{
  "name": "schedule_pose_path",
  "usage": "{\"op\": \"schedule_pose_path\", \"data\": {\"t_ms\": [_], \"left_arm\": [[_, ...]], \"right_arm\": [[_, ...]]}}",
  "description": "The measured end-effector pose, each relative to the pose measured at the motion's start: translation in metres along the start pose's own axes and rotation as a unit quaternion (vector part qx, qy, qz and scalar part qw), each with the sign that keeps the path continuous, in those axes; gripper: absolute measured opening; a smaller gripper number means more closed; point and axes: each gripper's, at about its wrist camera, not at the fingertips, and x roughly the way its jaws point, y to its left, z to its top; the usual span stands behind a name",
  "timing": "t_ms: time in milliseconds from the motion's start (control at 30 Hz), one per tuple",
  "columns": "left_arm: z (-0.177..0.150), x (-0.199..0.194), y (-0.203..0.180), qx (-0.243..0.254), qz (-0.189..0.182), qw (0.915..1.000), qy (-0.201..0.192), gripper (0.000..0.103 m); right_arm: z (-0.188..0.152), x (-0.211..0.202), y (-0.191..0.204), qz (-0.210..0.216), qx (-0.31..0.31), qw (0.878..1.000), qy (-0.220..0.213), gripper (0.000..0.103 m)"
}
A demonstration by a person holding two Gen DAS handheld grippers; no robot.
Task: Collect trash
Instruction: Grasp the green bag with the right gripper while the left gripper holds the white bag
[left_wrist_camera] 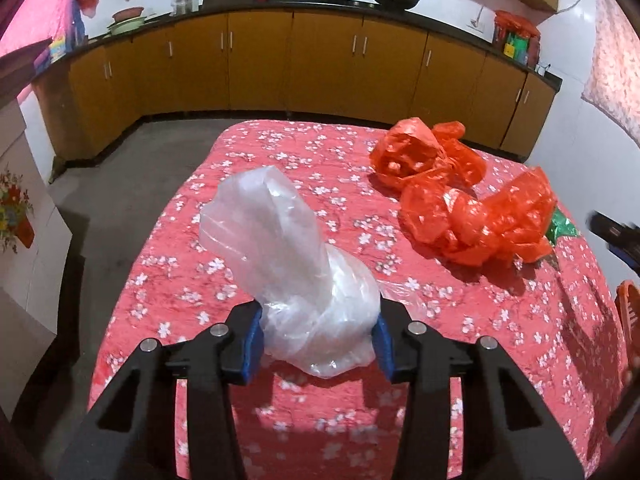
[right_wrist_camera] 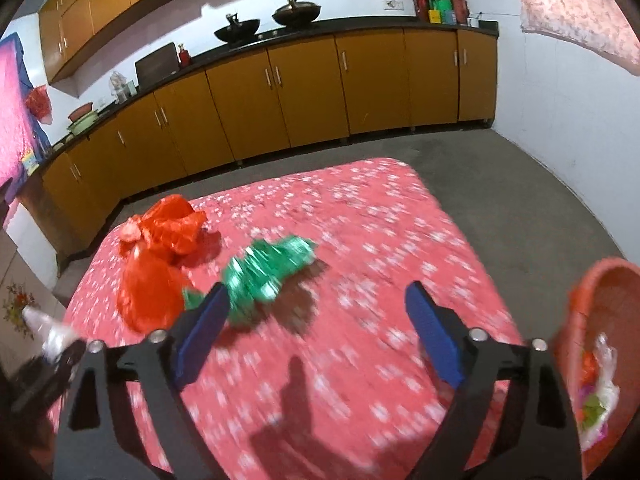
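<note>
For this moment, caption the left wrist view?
Left gripper clamps a clear plastic bag above the floral tablecloth; red bags wait.

A coral-red tablecloth (left_wrist_camera: pixel 320 420) patterned with small white blossoms; a clear, milky plastic bag (left_wrist_camera: pixel 292 276); two bright orange-red crumpled bags (left_wrist_camera: pixel 452 192); a shiny green wrapper (right_wrist_camera: pixel 268 272); an orange basket (right_wrist_camera: pixel 612 320); black grippers with blue finger pads (left_wrist_camera: pixel 250 346); mustard-yellow cabinets (left_wrist_camera: pixel 320 60).

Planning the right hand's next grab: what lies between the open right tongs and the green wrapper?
In the right wrist view, only bare flowered tablecloth separates the right tongs from the green wrapper, which sits nearest the left finger.
</note>
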Motion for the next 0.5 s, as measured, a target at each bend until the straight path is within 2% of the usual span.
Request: {"op": "schedule_pose_path", "data": {"t_ms": [200, 367, 500], "left_arm": [[0.006, 0.003, 0.006, 0.000, -0.005, 1.0000, -0.004, 0.045], [0.007, 0.005, 0.003, 0.009, -0.011, 0.9999, -0.002, 0.045], [0.007, 0.004, 0.001, 0.010, -0.015, 0.9998, -0.006, 0.045]], "right_arm": [[0.010, 0.044, 0.040, 0.001, -0.022, 0.999, 0.031, 0.072], [0.002, 0.059, 0.049, -0.002, -0.040, 0.997, 0.061, 0.063], [-0.006, 0.062, 0.053, 0.002, -0.061, 0.995, 0.079, 0.043]]}}
